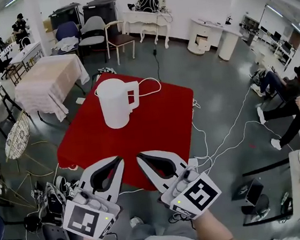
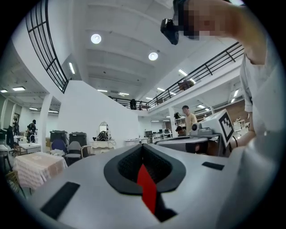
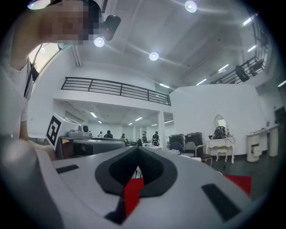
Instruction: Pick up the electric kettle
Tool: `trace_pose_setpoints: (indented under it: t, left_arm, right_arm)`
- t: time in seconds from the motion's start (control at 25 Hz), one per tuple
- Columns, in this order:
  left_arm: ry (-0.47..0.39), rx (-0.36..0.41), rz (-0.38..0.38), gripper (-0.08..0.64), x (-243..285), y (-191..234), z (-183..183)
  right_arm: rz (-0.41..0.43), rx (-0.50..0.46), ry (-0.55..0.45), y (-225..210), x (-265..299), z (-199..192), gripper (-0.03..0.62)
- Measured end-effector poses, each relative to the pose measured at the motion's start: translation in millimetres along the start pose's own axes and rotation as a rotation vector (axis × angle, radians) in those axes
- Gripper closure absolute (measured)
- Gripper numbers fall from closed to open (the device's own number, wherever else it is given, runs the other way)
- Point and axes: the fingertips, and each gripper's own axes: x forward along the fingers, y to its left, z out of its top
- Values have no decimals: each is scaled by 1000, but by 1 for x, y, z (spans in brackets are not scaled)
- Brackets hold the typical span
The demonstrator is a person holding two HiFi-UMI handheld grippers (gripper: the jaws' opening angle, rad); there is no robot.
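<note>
- The electric kettle (image 1: 114, 102) is white and stands upright on the red counter (image 1: 164, 123). Its handle (image 1: 134, 94) is on the kettle's right side.
- Your 2 claws are on your side of the kettle, well apart from it and touching nothing. The left claw (image 1: 116, 161) and the right claw (image 1: 142, 157) hang side by side over the counter edge that lies nearest to you from the kettle.
- On both claws the jaws are together at the tips and nothing is between them. Each gripper view shows only the red counter through the small gap behind the tips.
- Risk 1: if you arrive at the kettle with the jaws together, I think the tips will push the body, and the kettle may slide or tip over. The jaws must be apart before they come near.
- Risk 2: the body looks wide and smooth, so a claw may slip off it. The handle seems the safer place to clamp.
- Risk 3: a white cord (image 1: 151, 85) loops behind the kettle and goes off the counter to the kettle's right. When you lift, it may pull tight and tilt the kettle.
- I cannot tell if the kettle sits on a separate base. If it does, the base could stay behind or fall.
</note>
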Motion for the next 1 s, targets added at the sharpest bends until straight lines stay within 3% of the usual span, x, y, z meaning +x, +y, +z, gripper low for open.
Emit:
trace_pose_setpoints:
  t: [0.44, 1.0]
  left_arm:
    - [-2, -25, -74, 549, 4, 44, -16]
    - [-16, -40, -47, 549, 57, 97, -27]
  right_arm:
    - [-105, -8, 40, -8, 37, -12, 584]
    - [-99, -21, 49, -73, 96, -23, 584]
